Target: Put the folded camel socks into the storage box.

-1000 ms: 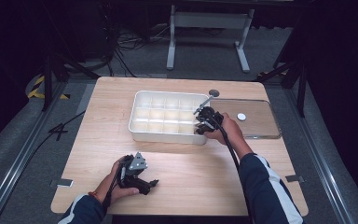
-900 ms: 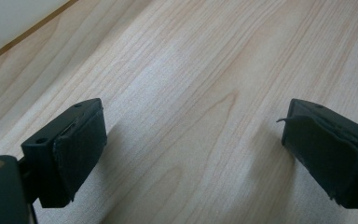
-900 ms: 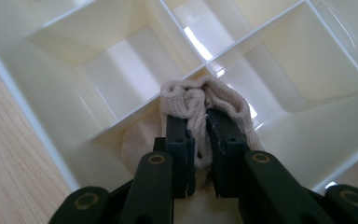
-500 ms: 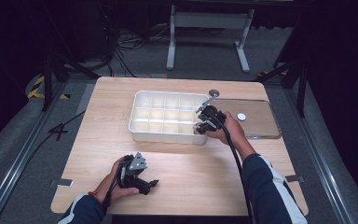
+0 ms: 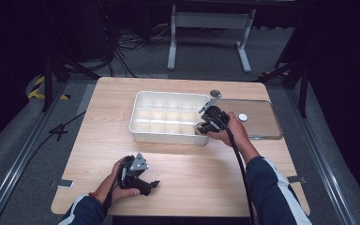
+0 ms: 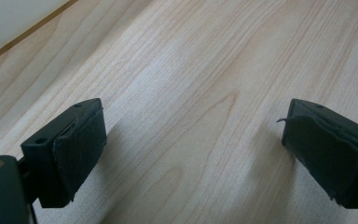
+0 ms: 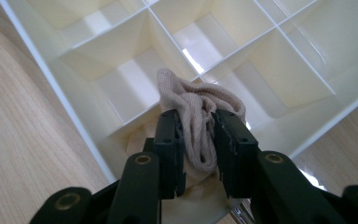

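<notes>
Beige sock fabric, bunched and folded, sat between the two black jaws of the right gripper in a compartment at the near right corner of the white divided tray. The jaws had just been opening, yet the pads still lay against the cloth; its lower part was hidden behind the jaws. In the high view the right gripper covered the sock. The left gripper rested near the desk's near left edge, jaws spread wide over bare wood. A clear lid lay right of the tray.
</notes>
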### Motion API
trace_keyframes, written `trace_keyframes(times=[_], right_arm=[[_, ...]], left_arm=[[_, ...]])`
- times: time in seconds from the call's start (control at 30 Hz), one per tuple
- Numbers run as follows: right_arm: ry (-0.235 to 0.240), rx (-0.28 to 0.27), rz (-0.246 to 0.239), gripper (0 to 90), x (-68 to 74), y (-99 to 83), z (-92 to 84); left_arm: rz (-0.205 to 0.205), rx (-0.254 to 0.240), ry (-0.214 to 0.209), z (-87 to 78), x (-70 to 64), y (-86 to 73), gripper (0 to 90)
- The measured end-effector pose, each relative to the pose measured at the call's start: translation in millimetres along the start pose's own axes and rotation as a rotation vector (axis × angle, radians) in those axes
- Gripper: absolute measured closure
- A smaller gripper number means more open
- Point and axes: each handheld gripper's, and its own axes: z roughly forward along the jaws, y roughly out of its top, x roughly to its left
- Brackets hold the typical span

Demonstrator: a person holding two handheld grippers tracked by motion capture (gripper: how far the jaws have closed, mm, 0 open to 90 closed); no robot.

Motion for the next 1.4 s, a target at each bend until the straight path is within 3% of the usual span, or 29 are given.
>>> trace_keyframes(times=[0.67, 0.97, 1.4], right_arm=[[-0.015, -0.111, -0.031, 60.6, 9.4, -6.6, -35.0], [-0.041, -0.140, -0.029, 49.5, 12.6, -16.4, -47.5], [-0.067, -0.176, -0.046, 43.6, 17.1, -39.3, -68.0]], left_arm=[[0.002, 0.002, -0.001, -0.1, 0.1, 0.0, 6.5], [0.001, 0.003, 0.000, 0.1, 0.0, 0.1, 6.5], [0.000, 0.002, 0.000, 0.1, 0.0, 0.0, 6.5]])
